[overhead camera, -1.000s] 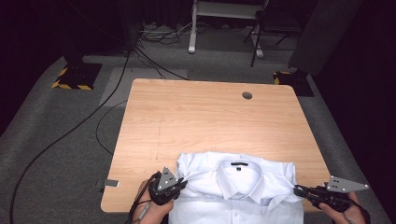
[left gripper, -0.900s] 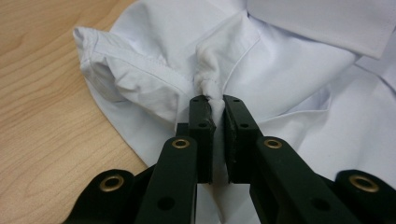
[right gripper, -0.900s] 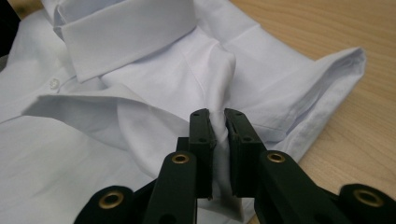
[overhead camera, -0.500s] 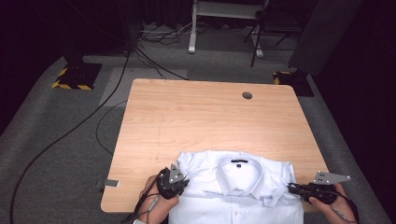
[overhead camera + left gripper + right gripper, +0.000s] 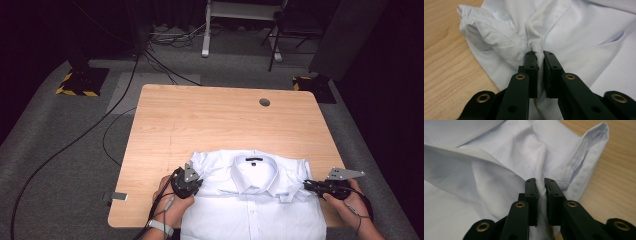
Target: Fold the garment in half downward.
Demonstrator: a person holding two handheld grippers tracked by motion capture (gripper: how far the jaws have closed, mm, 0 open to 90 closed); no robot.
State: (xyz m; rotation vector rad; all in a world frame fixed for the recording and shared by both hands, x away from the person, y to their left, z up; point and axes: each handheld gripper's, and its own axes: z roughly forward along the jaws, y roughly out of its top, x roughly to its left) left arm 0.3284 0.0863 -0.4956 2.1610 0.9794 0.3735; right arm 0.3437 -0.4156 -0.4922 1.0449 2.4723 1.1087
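My left gripper point(image 5: 538, 56) is clamped on a bunched fold of the white shirt point(image 5: 252, 200), the cloth squeezed up between the two black jaws just where the shoulder seam runs in. My right gripper point(image 5: 539, 182) pinches the opposite shoulder the same way, a thin ridge of fabric standing between its jaws. The two gripper views show what the high view cannot: the actual bite of the pads on the cloth, the stitching, and the folded sleeve edge that puffs open beside each grip (on the left of the left gripper view, on the right of the right gripper view), with bare wood beyond it. The high view gives the layout instead: my left gripper point(image 5: 186, 181) and my right gripper point(image 5: 320, 186) sit at the two shoulders, well apart, with the shirt lying buttoned side up at the near edge of the wooden table point(image 5: 210, 120). Its collar point(image 5: 255, 162) points away from me toward the table's middle, and its long axis runs from collar to hem, toward me and over the near edge. The far half of the table carries a round cable hole point(image 5: 264, 102).
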